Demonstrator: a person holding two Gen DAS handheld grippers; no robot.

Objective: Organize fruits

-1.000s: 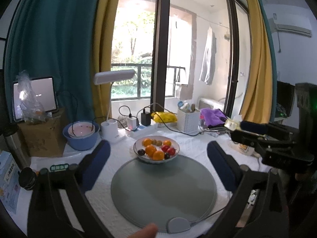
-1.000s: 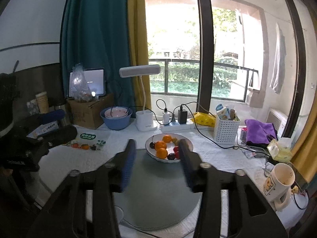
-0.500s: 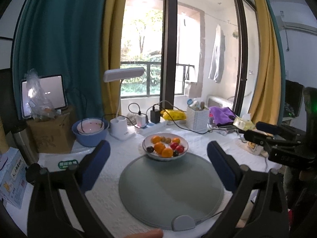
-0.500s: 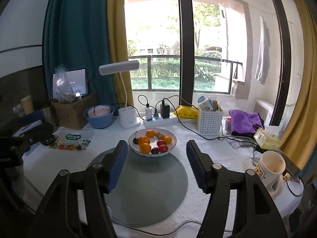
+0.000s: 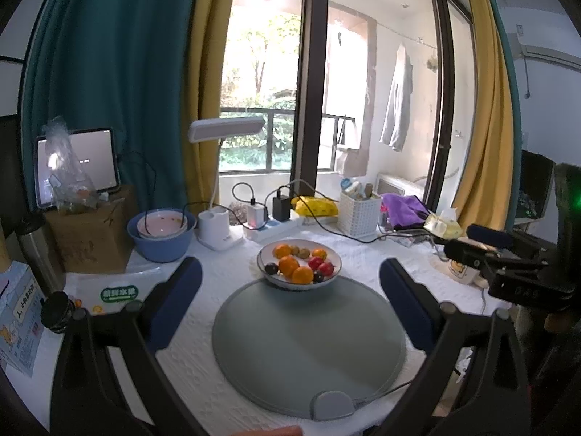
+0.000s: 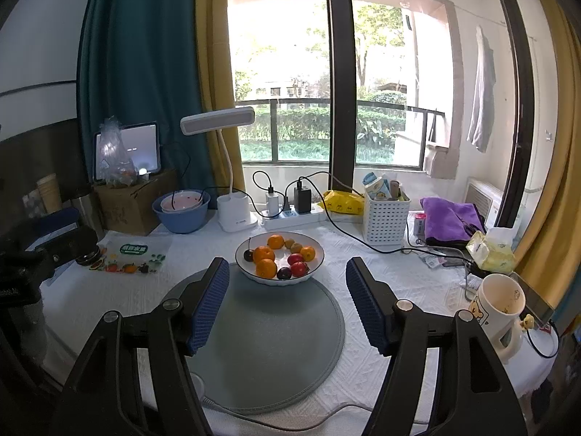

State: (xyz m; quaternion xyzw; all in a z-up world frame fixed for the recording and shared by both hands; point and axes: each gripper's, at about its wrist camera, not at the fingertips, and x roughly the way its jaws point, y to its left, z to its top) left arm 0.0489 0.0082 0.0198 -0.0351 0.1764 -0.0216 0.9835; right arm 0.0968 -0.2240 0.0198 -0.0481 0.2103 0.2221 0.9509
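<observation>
Right gripper jaws have just been opening, now wide and empty. Fruit bowl lies beyond both jaw pairs, centred. Left gripper jaws stand wide, empty.

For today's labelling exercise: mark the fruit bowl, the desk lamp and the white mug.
fruit bowl [image 6: 315, 250], right wrist view, on its right rim.
desk lamp [image 6: 218, 120], right wrist view, on the flat lamp head.
white mug [image 6: 498, 314], right wrist view, on its outer wall.
</observation>
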